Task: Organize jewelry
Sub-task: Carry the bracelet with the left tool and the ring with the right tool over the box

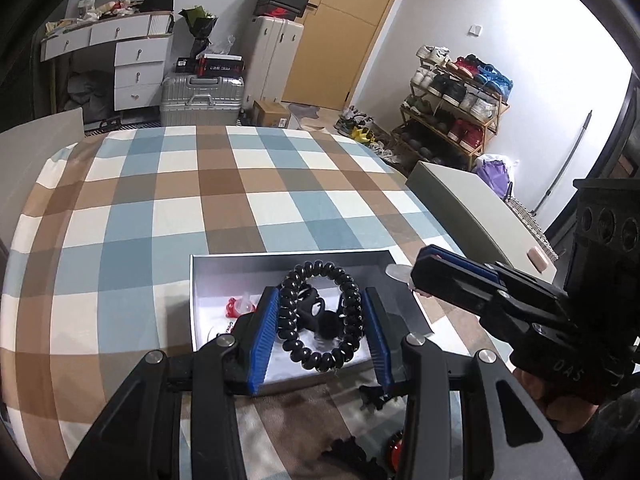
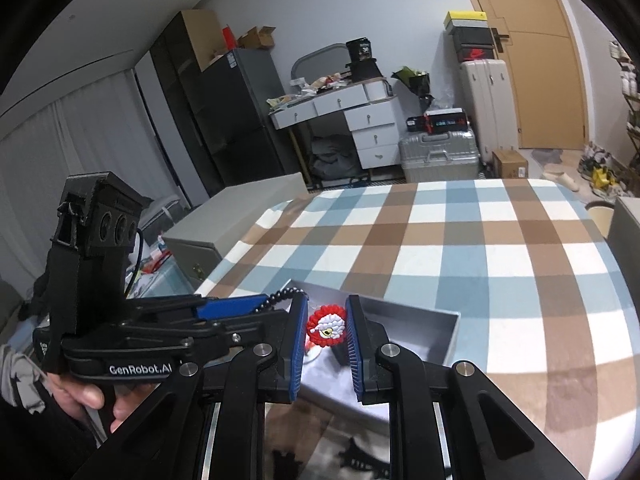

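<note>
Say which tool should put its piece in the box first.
Left. The left tool holds the black coil hair tie right over the open box; the right tool sits beyond the box's edge.

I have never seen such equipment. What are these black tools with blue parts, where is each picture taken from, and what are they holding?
These are two hand-held grippers, each with two fingers padded in blue; a person holds one in each hand. Each carries a camera looking forward along its fingers, so you get one picture from each gripper.

In the left one's view, the left gripper is closed on a black spiral hair tie above an open grey box. The right gripper enters from the right, shut on a small clear disc.

In the right one's view, a red-and-white ornament sits between the fingers.

The box rests on a checked cloth; small items lie inside it.
</note>
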Demonstrator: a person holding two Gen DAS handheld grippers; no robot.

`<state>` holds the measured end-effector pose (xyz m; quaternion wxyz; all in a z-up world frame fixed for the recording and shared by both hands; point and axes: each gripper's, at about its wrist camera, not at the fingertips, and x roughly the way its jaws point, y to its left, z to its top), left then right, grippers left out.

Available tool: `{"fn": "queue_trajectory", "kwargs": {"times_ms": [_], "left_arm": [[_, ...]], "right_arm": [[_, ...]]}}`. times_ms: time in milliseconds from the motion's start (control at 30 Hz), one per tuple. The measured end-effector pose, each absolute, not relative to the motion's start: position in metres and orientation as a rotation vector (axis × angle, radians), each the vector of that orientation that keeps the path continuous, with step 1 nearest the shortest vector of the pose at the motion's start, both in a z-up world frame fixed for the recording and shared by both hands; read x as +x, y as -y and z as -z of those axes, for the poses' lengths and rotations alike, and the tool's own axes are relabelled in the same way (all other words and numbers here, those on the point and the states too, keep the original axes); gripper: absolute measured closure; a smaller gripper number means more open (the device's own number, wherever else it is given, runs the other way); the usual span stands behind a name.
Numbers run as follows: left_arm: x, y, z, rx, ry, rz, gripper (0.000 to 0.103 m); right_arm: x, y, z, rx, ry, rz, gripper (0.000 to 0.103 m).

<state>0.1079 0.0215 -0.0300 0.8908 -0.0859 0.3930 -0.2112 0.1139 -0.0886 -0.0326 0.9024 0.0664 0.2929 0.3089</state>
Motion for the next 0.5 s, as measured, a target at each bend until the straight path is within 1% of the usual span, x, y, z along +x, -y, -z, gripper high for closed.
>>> {"fn": "queue_trajectory", "kwargs": {"times_ms": [500], "left_arm": [[0.128,-0.024,0.043,-0.198,-0.863,0.438,0.067]], "right_arm": [[0.142,0.082,0.055,0.116,-0.664,-0.599,0.084]]}}
